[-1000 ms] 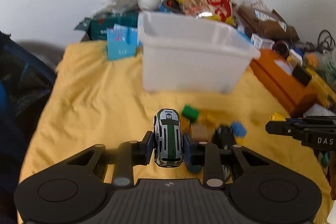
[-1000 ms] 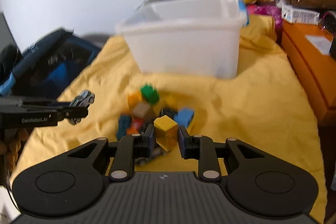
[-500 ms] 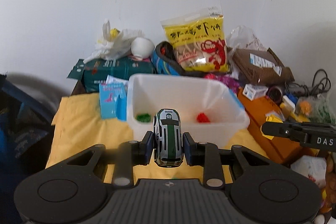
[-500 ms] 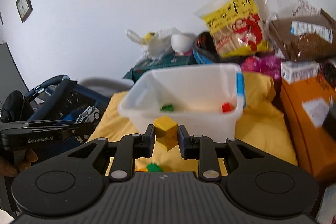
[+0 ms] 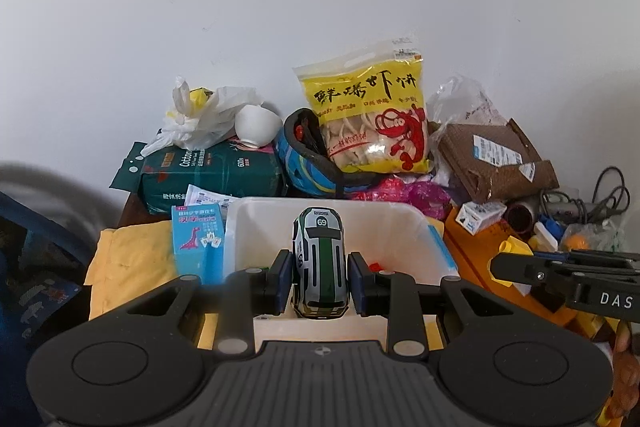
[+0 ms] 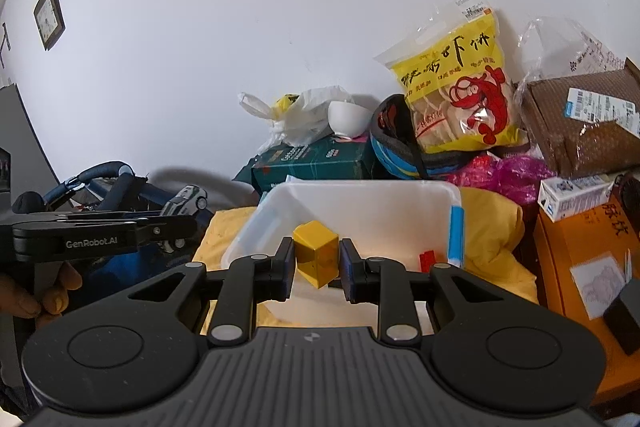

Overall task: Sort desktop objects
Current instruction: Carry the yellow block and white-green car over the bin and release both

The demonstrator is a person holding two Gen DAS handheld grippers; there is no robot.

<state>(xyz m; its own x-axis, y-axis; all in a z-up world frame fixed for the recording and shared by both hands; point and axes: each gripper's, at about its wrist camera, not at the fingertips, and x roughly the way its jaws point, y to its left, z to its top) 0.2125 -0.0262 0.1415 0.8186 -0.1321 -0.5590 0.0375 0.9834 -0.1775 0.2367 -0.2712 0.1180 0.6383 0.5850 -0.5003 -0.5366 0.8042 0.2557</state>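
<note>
My left gripper [image 5: 319, 281] is shut on a silver toy car with a green stripe and the number 69 [image 5: 319, 259], held above the near rim of the white plastic bin [image 5: 416, 223]. My right gripper [image 6: 314, 265] is shut on a yellow block [image 6: 316, 259], also held over the bin [image 6: 360, 211]. A red block [image 6: 426, 259] lies inside the bin. The left gripper with the car [image 6: 182, 205] shows at the left of the right wrist view. The right gripper with the yellow block [image 5: 505, 269] shows at the right of the left wrist view.
The bin stands on a yellow cloth [image 6: 492, 227]. Behind it are a green tissue pack [image 5: 208, 175], a yellow snack bag [image 5: 368, 115], a blue helmet [image 5: 304, 163] and a brown parcel [image 5: 492, 155]. An orange box [image 6: 580, 251] lies to the right, a dark blue bag [image 6: 104, 183] to the left.
Both grippers have risen from the block pile on the cloth and moved forward over the bin, each still holding its object.
</note>
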